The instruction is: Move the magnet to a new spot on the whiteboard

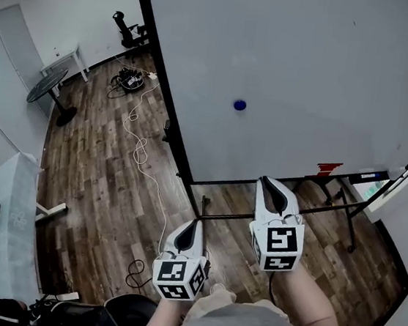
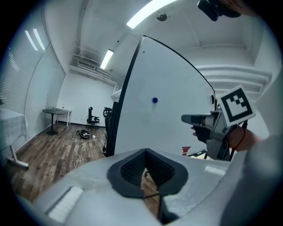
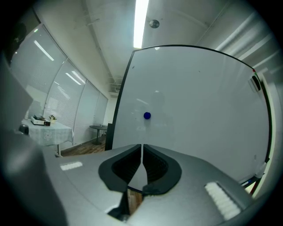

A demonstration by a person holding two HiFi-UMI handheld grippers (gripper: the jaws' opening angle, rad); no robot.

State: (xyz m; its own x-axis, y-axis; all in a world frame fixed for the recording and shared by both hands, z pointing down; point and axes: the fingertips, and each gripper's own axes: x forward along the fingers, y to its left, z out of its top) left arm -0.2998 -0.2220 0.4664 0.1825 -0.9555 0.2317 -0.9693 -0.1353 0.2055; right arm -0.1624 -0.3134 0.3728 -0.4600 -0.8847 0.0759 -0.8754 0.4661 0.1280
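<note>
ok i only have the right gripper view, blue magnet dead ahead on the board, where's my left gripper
observer: the left gripper is beside the right gripper but farther back from the whiteboard, with its jaws together on nothing.
operator: anything on the floor that side
observer: yes, a white cable snakes across the wood floor to the left of the board, ending up close to the left gripper.

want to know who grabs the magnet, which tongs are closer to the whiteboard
The right tongs: in the head view their tip sits by the bottom edge of the whiteboard, while the left tongs hang further back.
</note>
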